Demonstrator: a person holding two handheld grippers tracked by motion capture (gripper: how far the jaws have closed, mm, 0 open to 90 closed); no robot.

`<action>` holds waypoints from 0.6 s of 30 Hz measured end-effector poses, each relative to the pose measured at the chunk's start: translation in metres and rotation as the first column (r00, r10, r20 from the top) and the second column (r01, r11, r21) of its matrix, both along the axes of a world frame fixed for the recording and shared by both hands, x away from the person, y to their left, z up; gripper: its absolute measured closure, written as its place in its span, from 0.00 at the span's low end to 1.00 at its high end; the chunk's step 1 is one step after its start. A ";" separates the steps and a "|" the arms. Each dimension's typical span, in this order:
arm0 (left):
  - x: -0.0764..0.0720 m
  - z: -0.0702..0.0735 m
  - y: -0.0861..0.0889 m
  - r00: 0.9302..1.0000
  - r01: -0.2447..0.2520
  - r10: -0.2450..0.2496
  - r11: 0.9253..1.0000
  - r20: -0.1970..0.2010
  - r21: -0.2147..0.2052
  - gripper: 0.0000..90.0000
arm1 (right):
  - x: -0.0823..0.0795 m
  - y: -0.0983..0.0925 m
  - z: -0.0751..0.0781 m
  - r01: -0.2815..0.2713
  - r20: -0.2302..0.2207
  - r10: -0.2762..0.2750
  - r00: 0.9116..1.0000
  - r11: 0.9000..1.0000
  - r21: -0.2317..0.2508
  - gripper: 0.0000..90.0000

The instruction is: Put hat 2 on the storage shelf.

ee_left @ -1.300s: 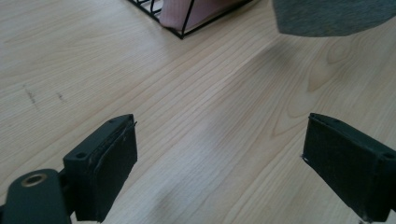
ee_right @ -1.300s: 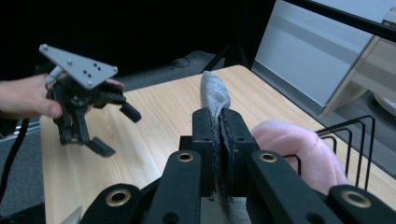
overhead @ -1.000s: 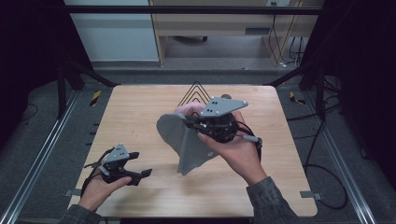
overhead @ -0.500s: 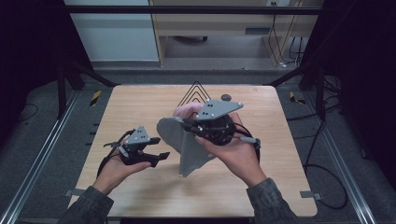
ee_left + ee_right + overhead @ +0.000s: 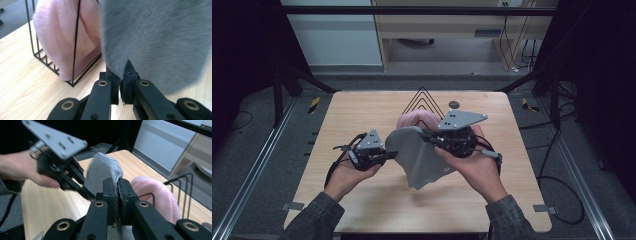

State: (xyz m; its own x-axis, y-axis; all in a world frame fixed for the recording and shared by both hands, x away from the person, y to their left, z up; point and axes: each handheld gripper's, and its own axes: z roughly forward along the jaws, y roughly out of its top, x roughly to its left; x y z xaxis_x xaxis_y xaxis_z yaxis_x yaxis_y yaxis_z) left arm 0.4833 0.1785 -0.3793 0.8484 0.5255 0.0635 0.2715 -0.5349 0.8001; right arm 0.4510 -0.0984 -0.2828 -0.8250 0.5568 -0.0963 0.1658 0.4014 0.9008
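Here I have a pale wooden worktop (image 5: pixel 362 210) with rounded corners, set on a grey floor (image 5: pixel 267 150) between metal rails, dark curtains either side and a light cabinet at the back. The grey cloth (image 5: pixel 422 160) hangs above the worktop's middle, held between both tools. My left tool (image 5: pixel 384 155) has just been closing and now pinches the cloth's left edge; my right tool (image 5: pixel 427 136) is clamped on its upper edge. Behind it, a pink cloth (image 5: pixel 412 120) sits in a black wire rack (image 5: pixel 422 97), near a small dark disc (image 5: pixel 454 104).
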 end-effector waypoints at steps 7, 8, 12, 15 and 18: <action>-0.009 0.043 0.002 0.999 0.030 -0.031 0.998 0.019 0.057 0.97 | 0.006 -0.020 -0.003 0.051 -0.018 -0.051 0.999 0.998 0.023 0.95; -0.009 0.043 0.002 0.999 0.030 -0.031 0.998 0.019 0.057 0.97 | 0.007 -0.022 -0.002 0.056 -0.020 -0.055 0.998 0.998 0.032 0.95; -0.009 0.069 0.005 0.998 0.034 -0.037 0.997 0.043 0.062 0.97 | 0.008 -0.026 0.006 0.062 -0.012 -0.062 0.998 0.997 0.049 0.95; -0.008 0.083 0.005 0.998 0.033 -0.037 0.997 0.057 0.066 0.97 | 0.010 -0.026 0.017 0.066 -0.002 -0.066 0.998 0.996 0.057 0.95; -0.006 0.096 0.004 0.997 0.028 -0.032 0.998 0.068 0.059 0.97 | 0.012 -0.027 0.031 0.068 0.018 -0.069 0.997 0.995 0.069 0.95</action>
State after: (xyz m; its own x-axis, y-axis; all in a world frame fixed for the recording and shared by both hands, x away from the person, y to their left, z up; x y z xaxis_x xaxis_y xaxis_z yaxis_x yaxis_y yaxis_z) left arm 0.4775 0.1823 -0.2830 0.8561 0.4939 0.1522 0.1998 -0.5879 0.7839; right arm 0.4629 -0.1255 -0.2514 -0.7831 0.6176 -0.0727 0.1719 0.3274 0.9291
